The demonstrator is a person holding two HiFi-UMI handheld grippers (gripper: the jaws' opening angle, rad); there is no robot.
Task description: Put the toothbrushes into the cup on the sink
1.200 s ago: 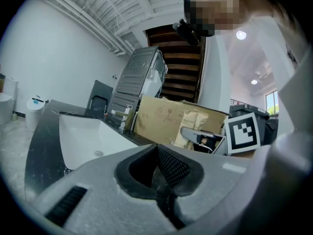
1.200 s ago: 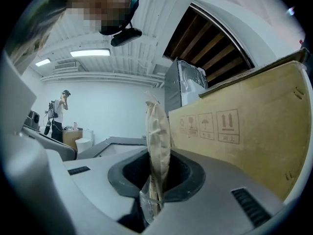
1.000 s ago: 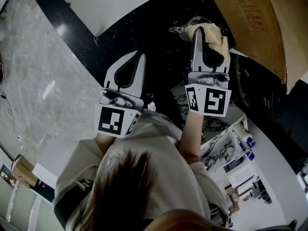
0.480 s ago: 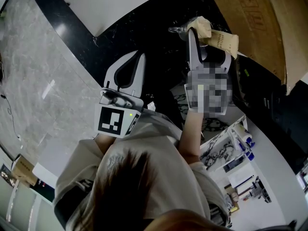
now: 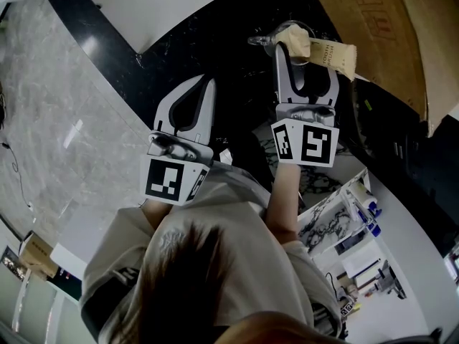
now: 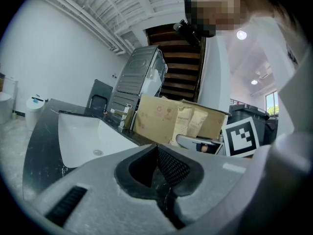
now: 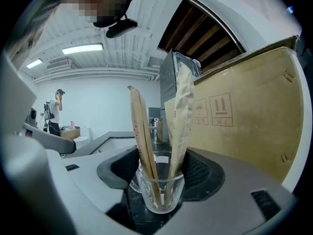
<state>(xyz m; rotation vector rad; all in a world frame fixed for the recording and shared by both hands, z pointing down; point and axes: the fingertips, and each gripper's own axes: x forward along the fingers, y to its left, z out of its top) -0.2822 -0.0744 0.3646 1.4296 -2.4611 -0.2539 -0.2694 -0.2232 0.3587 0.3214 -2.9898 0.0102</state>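
Right tongs (image 5: 307, 64), just spread, around the cup (image 7: 157, 192) of toothbrushes (image 7: 143, 136) (left tongs (image 5: 206, 84) pressed together)

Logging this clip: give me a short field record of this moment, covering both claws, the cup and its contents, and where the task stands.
Right claw: open, jaws have just been opening; glass cup stands between them, not pressed
Left claw: shut, empty
Cup contents: two paper-wrapped toothbrushes, upright, leaning apart
Cup location: on black countertop, near cardboard box
Sink basin: white, seen in the left gripper view
Task status: both visible toothbrushes are in the cup
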